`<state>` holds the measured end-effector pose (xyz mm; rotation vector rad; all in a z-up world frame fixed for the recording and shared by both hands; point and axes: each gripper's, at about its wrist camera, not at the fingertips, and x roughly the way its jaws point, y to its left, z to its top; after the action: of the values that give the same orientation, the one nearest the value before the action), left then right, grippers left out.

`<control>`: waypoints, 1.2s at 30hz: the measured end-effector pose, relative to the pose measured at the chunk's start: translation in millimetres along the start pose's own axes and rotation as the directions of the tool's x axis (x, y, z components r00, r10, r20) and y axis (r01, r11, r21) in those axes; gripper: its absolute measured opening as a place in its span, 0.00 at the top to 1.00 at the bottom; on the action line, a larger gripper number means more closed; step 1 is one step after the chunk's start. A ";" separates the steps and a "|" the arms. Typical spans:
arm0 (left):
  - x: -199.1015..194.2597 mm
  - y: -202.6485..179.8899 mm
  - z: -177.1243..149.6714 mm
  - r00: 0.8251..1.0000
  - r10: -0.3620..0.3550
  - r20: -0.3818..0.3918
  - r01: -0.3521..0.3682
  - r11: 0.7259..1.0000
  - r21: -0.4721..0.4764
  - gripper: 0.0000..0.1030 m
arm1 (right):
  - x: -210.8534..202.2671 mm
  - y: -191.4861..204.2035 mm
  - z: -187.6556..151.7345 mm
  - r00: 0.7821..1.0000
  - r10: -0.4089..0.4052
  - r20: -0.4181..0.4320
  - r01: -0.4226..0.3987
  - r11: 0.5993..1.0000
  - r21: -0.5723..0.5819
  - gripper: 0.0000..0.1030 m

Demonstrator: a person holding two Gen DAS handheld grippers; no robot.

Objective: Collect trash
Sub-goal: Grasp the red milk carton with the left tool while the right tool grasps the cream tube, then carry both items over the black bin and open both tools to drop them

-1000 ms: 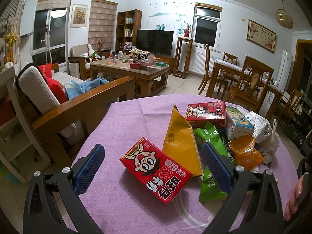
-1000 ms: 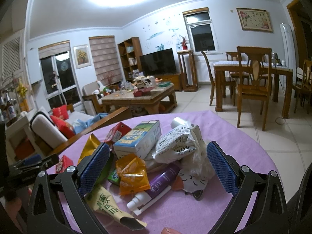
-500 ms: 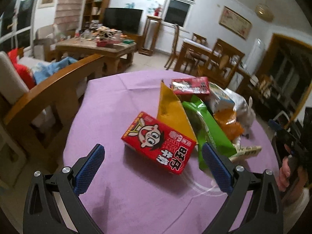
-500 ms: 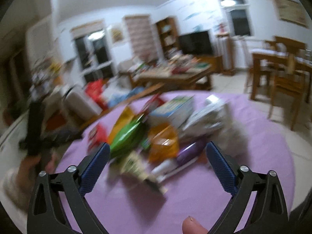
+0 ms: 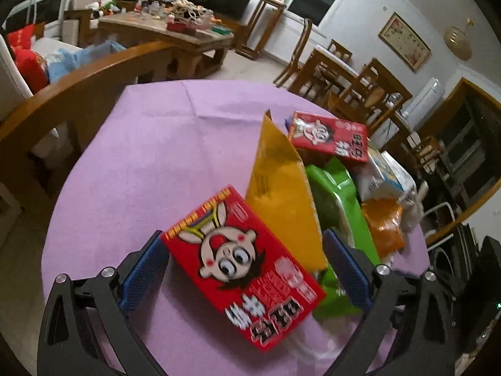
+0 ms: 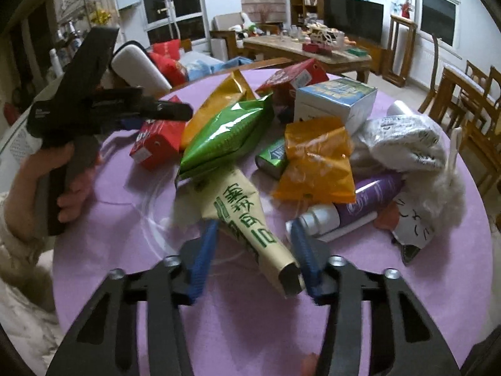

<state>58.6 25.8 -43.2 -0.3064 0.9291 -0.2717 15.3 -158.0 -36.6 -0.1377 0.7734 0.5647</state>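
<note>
Both grippers have dropped from looking out over the room to pitching down onto the trash pile on the purple tablecloth [image 5: 150,163], and each now brackets its own piece. Right gripper [image 6: 255,252]: a second ago its fingers stood wide around the whole heap, now the jaws are closing fast and are narrow around the tan paper wrapper [image 6: 250,228] with green characters, which lies at the near edge of the pile pointing toward the camera. The right pad looks to be on or just at the wrapper's folded end, the left pad still shows a sliver of gap (motion blur, so can't call contact). Left gripper [image 5: 244,264]: fingers still wide, just starting to close, with the nearer red carton [image 5: 241,263] now sitting between them where it used to lie ahead of the tips. The left pad is right at the carton's corner; the right pad is clear of it, beside the yellow bag [image 5: 281,194] and green bag [image 5: 341,206]. My read: two simultaneous first picks, wrapper a beat ahead of carton. Nothing lifted yet; the rest of the pile (orange bag [image 6: 316,163], blue-white box [image 6: 335,100], purple tube [image 6: 366,200]) is untouched.
</note>
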 end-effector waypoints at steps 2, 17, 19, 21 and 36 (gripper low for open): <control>-0.1 -4.1 2.0 0.999 0.048 -0.003 -0.048 0.998 0.033 0.33 | -1.2 -1.6 -0.7 1.000 0.008 0.003 -0.008 1.000 0.030 0.74; -40.5 -3.9 -14.8 0.997 -0.074 0.030 0.070 0.992 0.100 0.52 | -79.3 -18.7 -39.7 0.980 0.152 0.128 -0.177 0.959 0.219 0.84; -50.5 -17.7 -13.2 0.994 -0.102 0.050 0.095 0.988 0.124 0.52 | -98.6 -27.2 -48.9 0.974 0.153 0.169 -0.194 0.945 0.262 0.84; -59.1 -39.4 -12.5 0.988 -0.141 0.061 0.131 0.979 0.156 0.52 | -114.6 -37.7 -59.0 0.968 0.140 0.210 -0.200 0.932 0.301 0.84; 13.3 -341.9 -79.6 0.729 -0.610 -0.310 0.681 0.602 0.416 0.52 | -266.6 -145.0 -207.3 0.833 -0.529 0.159 0.285 0.658 0.697 0.83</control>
<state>-31.8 -305.8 29.5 -0.1208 0.8102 -1.2243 -190.5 -461.5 -12.0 0.4278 0.5177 -0.1543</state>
